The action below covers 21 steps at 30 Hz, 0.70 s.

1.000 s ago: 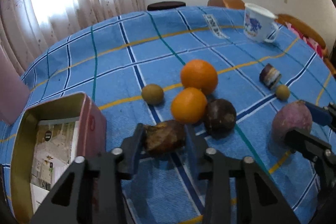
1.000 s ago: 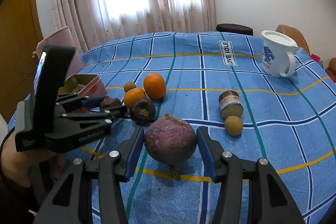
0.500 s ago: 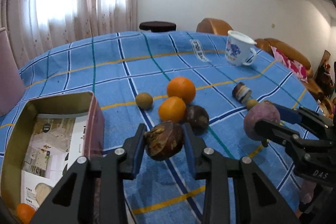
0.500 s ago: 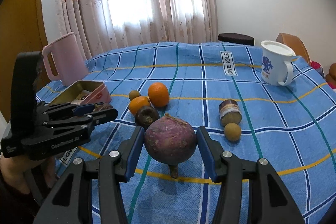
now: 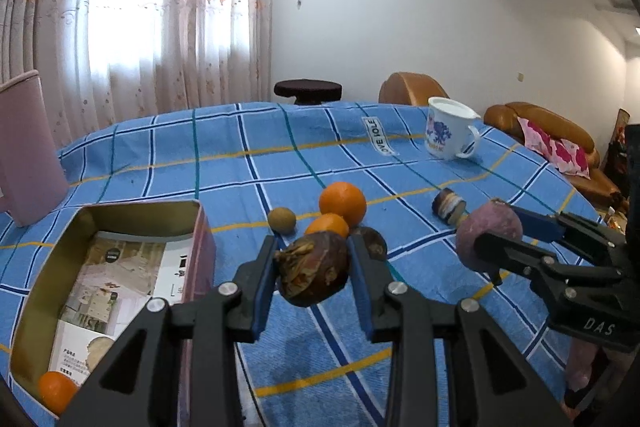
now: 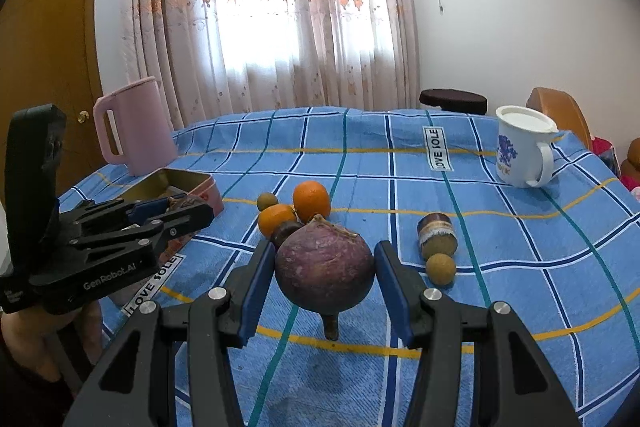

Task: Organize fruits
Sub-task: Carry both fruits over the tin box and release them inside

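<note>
Left gripper [image 5: 312, 273] jaws pinch a wrinkled brown fruit [image 5: 313, 274], off the surface [image 5: 280, 155]; open tin [image 5: 120, 267] just left. Right gripper [image 6: 325, 277] jaws pinch a purple round fruit [image 6: 325, 269], lifted; oranges [image 6: 311, 201] beyond.

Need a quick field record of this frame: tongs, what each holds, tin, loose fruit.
left tongs: shut on wrinkled brown fruit, lifted off the cloth
right tongs: shut on round purple fruit, stem down
tin: open, beside left tongs, holds one orange fruit and printed paper
loose on blue checked tablecloth: two oranges, dark round fruit, two small tan fruits
bystanders: white mug, pink jug
</note>
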Tool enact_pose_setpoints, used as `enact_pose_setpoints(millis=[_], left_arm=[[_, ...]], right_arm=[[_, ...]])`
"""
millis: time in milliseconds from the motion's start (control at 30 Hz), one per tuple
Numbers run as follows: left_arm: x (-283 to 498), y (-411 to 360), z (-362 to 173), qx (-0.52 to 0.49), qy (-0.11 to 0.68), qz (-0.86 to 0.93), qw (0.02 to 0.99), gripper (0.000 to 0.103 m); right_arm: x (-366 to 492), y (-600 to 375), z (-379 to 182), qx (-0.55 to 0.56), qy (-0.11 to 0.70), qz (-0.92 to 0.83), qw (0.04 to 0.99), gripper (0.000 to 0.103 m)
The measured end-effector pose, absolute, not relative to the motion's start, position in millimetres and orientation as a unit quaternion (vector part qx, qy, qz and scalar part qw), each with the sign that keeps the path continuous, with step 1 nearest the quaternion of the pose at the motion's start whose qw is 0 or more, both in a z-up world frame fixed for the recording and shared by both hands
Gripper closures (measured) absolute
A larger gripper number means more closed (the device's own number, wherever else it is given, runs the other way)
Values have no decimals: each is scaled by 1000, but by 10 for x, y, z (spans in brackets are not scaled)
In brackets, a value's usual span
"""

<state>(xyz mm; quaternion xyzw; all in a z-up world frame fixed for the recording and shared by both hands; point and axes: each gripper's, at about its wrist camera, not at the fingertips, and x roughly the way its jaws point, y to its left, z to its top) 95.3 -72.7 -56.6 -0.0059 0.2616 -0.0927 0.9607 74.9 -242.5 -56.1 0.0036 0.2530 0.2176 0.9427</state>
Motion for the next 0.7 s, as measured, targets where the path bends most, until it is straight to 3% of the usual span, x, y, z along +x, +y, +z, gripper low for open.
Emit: enact_pose_setpoints(millis=[700], left_arm=[[799, -726, -521, -2, 226, -84, 971, 67]], right_arm=[[579, -2452, -487, -3, 201, 218, 955, 50]])
